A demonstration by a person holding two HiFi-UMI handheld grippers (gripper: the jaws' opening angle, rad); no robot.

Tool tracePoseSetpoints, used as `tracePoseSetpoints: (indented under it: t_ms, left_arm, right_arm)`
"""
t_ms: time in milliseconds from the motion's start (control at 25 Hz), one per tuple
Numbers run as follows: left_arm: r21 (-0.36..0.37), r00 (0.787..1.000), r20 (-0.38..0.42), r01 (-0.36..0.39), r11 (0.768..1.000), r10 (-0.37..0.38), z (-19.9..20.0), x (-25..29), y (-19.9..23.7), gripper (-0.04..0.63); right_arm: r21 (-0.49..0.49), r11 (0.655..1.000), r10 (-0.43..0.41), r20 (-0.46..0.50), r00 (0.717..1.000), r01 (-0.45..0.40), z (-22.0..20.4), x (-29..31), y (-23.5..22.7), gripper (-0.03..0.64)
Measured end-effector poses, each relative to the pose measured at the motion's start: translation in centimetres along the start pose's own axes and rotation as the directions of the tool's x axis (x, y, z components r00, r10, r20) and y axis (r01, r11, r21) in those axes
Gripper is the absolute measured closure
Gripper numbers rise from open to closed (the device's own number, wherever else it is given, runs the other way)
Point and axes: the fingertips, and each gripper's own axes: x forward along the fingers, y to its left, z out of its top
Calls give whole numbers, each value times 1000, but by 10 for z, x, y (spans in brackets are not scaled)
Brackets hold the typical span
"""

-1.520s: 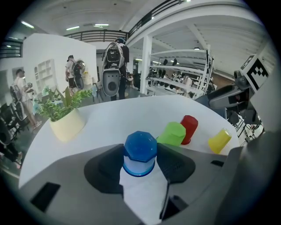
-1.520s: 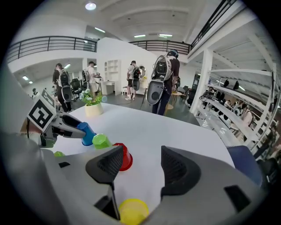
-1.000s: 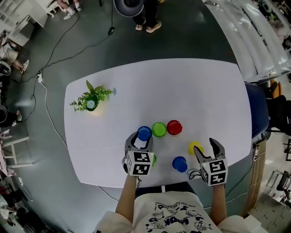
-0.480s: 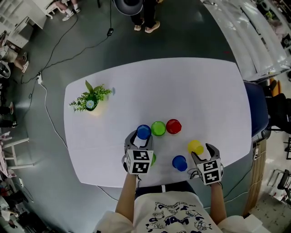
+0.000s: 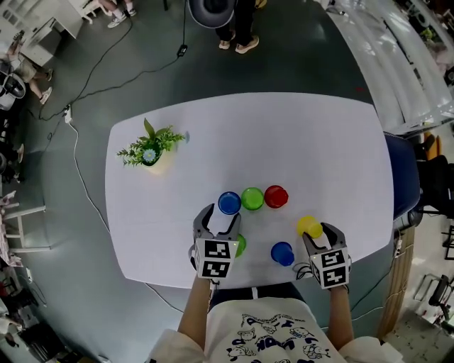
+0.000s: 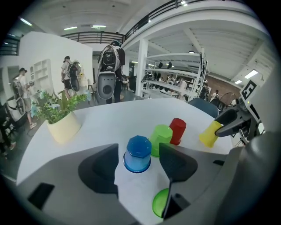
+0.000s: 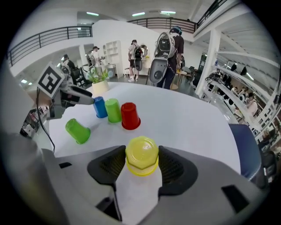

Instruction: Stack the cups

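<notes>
Three upturned cups stand in a row on the white table: blue, green, red. My left gripper is opening, and that blue cup stands between its jaws with a gap on each side. A second green cup lies on its side by the left gripper's right jaw. My right gripper is closing around the upturned yellow cup, and both pads touch its sides. Another blue cup stands between the two grippers.
A potted plant stands at the table's far left. The table's near edge runs just below both grippers. Beyond the far edge are people, cables on the floor and a blue chair at the right.
My right gripper has moved forward around the yellow cup and its jaws have closed in on it. The left gripper stays at the blue cup, its jaws a little wider.
</notes>
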Motion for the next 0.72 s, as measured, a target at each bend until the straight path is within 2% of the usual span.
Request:
tracePoseSetpoints:
  t_ms: [160, 320, 480, 720]
  left_arm:
    - [-20, 999, 31, 9, 1000, -9, 7, -26, 2, 311]
    - [-40, 999, 31, 30, 999, -29, -2, -47, 1, 311]
    - [-56, 999, 21, 36, 998, -35, -19, -60, 4, 301]
    - [-56, 994, -10, 111, 992, -111, -39, -71, -14, 287]
  right_arm:
    - [-9, 999, 32, 119, 992, -32, 48, -19, 4, 365]
    - [-92, 994, 68, 186, 980, -51, 94, -25, 17, 365]
    - [-146, 986, 111, 212, 971, -81, 124, -12, 37, 365]
    - [-167, 977, 162, 193, 968, -130, 140, 6, 62, 365]
